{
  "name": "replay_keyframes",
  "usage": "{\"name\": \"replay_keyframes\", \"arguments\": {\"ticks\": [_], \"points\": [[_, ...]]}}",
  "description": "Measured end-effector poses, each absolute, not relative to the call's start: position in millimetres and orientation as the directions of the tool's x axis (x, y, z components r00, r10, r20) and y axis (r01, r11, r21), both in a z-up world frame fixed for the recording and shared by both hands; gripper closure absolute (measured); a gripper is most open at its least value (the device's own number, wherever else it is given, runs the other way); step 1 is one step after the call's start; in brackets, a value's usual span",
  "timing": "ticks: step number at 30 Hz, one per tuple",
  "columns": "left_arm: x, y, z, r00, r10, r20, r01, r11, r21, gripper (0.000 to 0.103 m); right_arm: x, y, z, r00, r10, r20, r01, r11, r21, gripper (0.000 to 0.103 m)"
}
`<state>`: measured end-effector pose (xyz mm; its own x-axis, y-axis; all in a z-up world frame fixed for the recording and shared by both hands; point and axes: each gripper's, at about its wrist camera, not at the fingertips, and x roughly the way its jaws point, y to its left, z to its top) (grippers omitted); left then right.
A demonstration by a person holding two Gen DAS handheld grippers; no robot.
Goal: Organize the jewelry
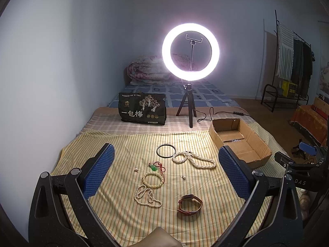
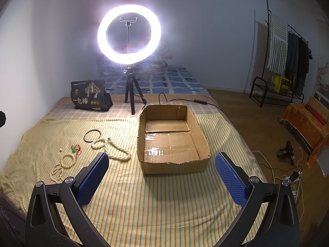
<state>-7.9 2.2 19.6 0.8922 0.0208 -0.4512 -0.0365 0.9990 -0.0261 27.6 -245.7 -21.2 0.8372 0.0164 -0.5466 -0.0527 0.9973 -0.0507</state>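
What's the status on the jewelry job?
Left gripper open, right gripper open, both empty. Necklaces, bracelet, watch all loose on the cloth; box holds nothing. No obstruction.

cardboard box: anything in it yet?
Empty. The cardboard box shows only bare taped floor in the right wrist view; the jewelry lies on the striped cloth.

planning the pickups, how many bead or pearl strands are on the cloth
3. A thick twisted pearl strand lies nearest the box, by the black ring. A bead bracelet lies below the green pendant. A thin pearl strand touches it, left of the watch.
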Motion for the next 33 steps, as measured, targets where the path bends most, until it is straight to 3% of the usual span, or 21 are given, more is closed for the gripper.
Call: {"name": "replay_keyframes", "arguments": {"ticks": [33], "points": [[-11.4, 2.8, 19.9, 0.892, 0.026, -0.451, -0.046, 0.998, -0.035, 0.000, 30.7, -241.7, -26.6, 0.824, 0.020, -0.566, -0.070, 0.995, -0.068, 0.001]]}}
